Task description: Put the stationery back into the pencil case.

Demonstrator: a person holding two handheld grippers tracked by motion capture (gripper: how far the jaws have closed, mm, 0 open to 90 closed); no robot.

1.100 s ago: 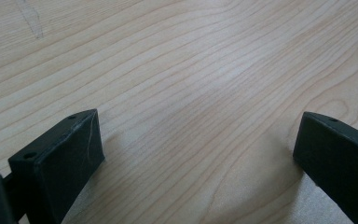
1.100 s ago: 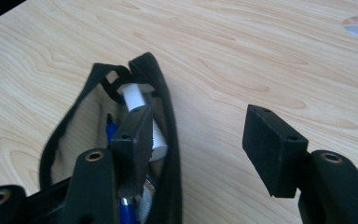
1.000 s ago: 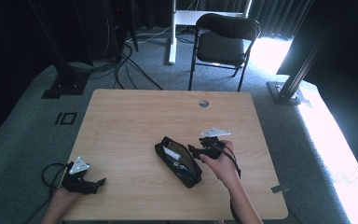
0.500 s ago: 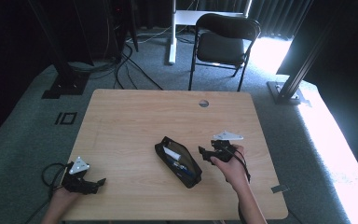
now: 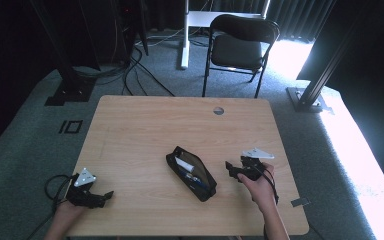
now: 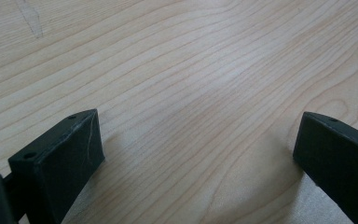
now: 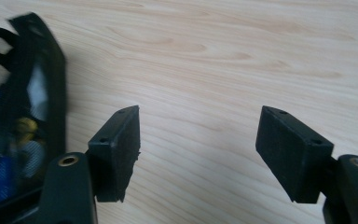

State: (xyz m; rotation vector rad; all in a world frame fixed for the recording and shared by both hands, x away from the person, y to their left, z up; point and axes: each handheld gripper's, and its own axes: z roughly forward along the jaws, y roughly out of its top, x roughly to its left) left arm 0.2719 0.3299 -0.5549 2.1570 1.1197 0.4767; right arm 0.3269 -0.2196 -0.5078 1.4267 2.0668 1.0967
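Open black pencil case (image 5: 191,173) mid-worktop (image 5: 145,130), apparently just released; right gripper (image 5: 231,170) just beside it, fingers (image 7: 116,149) just opening, nothing between; left gripper (image 5: 102,196) well apart, fingers spread, idle; next: likely withdrawal or regrasp.

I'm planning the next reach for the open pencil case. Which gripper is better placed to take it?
Probably the right gripper: it sits just beside the black pencil case, jaws open with nothing between them and pointing toward it. The left gripper rests near the table corner, far from the case, jaws also open.
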